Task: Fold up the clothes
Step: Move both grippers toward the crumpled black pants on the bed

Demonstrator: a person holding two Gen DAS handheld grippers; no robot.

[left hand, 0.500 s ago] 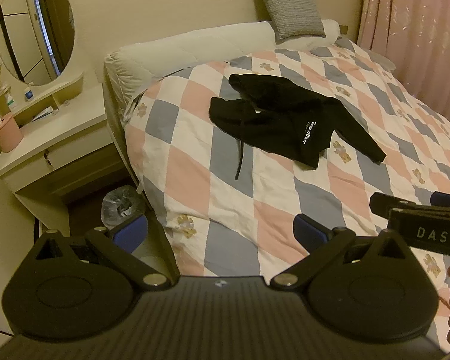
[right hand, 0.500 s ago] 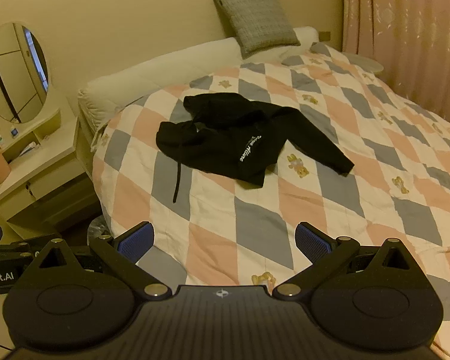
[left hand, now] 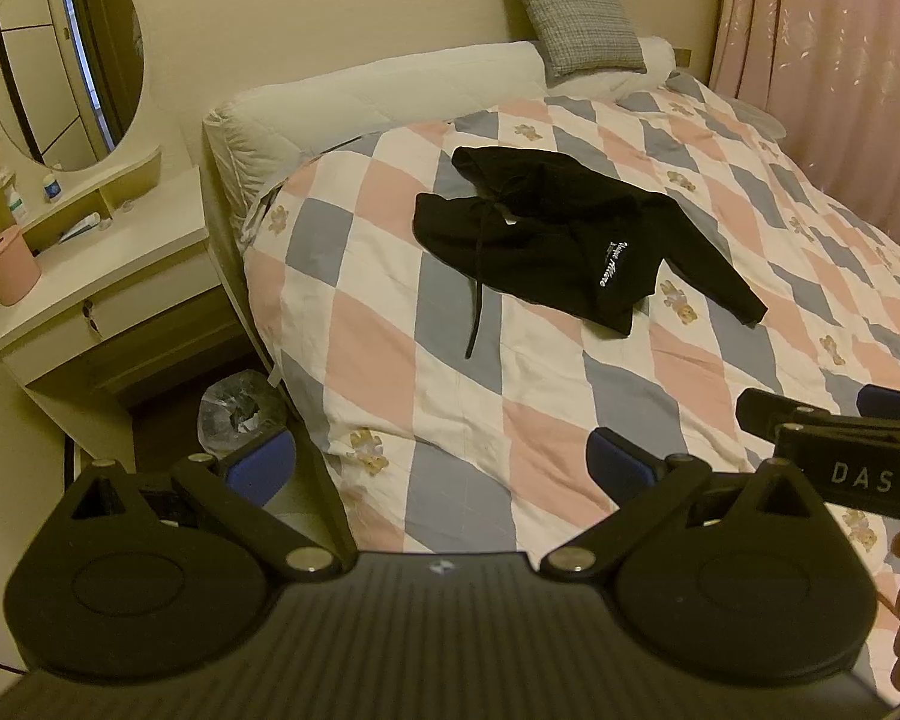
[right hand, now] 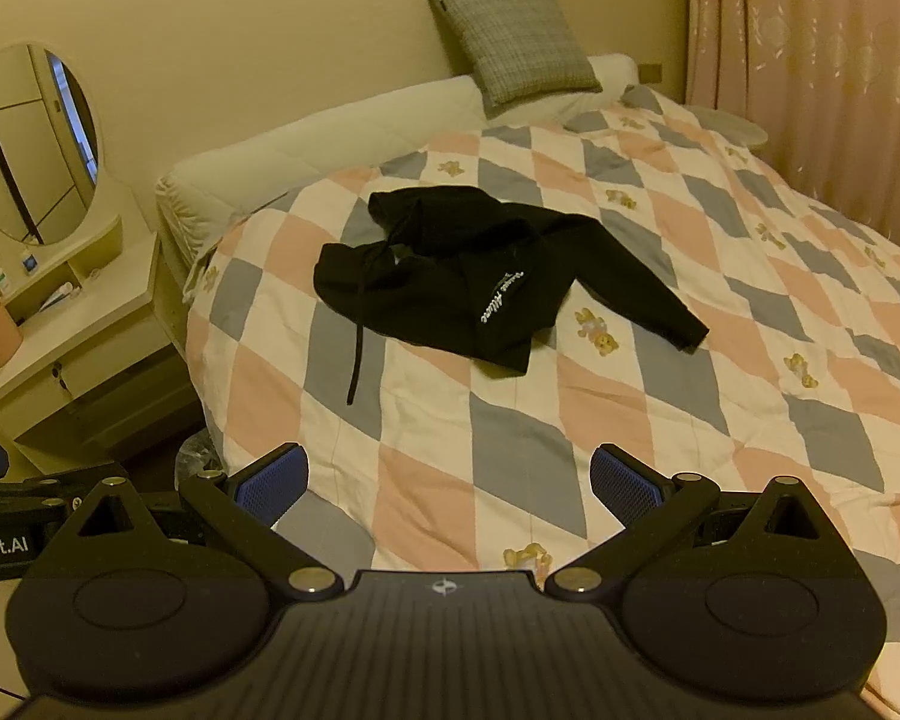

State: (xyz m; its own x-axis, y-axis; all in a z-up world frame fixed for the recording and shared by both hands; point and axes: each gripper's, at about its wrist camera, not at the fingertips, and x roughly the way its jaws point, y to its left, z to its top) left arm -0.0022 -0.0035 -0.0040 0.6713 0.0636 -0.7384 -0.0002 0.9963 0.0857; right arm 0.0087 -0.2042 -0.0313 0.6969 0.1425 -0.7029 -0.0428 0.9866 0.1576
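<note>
A crumpled black hoodie (left hand: pixel 570 240) (right hand: pixel 486 282) with white lettering lies on the checked quilt of the bed (left hand: pixel 426 414) (right hand: pixel 510 450), one sleeve stretched to the right and a drawstring (left hand: pixel 477 306) trailing toward me. My left gripper (left hand: pixel 441 468) is open, held above the bed's near corner, well short of the hoodie. My right gripper (right hand: pixel 447 480) is open too, over the near edge of the quilt, nothing between its blue pads. The right gripper's body shows at the right edge of the left wrist view.
A white dressing table (left hand: pixel 108 276) with an oval mirror (left hand: pixel 66 60) and a pink tissue holder (left hand: pixel 7 264) stands left of the bed. A lined bin (left hand: pixel 240 414) sits on the floor by it. A grey cushion (left hand: pixel 576 18) leans at the headboard; pink curtains (right hand: pixel 810 48) hang right.
Both views have shifted slightly; the hoodie sits a little lower and nearer in the frames. The hoodie itself has not moved and both grippers stay open.
</note>
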